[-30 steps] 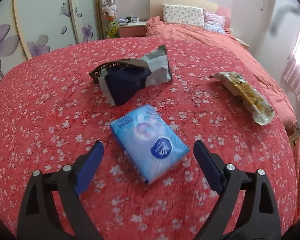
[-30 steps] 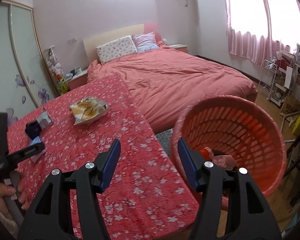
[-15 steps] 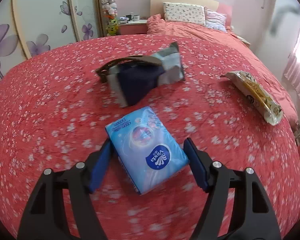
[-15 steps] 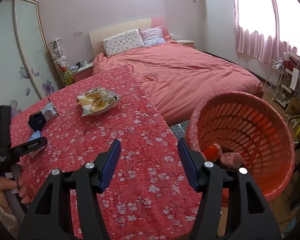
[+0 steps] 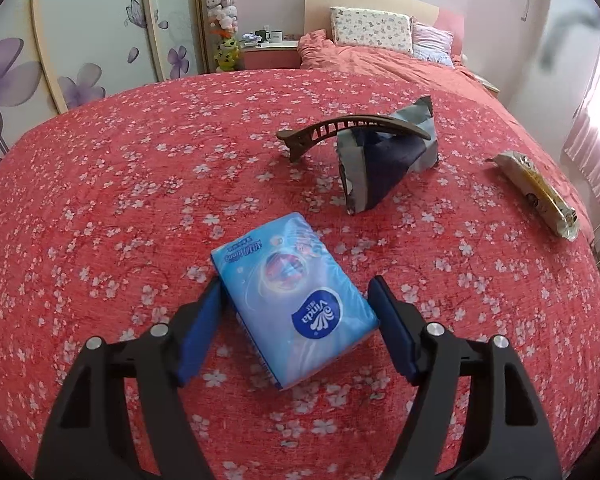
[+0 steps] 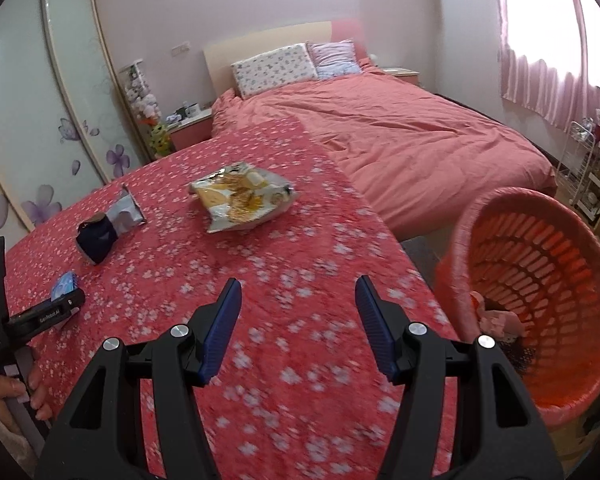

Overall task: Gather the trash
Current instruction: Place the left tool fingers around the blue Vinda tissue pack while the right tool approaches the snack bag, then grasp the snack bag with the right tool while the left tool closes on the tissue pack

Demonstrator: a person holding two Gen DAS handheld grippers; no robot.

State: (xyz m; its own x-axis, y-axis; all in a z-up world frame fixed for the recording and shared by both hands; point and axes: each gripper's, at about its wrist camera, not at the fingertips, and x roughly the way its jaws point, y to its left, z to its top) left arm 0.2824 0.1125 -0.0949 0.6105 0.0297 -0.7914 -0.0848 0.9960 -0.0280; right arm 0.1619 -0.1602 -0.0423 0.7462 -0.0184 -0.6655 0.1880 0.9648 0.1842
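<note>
Left wrist: fingers (image 5: pixel 216 300) seemingly gripping tissue pack (image 5: pixel 292 300).

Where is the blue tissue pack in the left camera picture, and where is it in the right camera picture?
Left wrist view: the blue tissue pack lies low in the middle, between the blue pads of the left hand-held gripper.
Right wrist view: only its corner peeks out at the far left edge.
Shared landmark: the dark blue and grey wrapper lies just beyond the pack in both.
</note>
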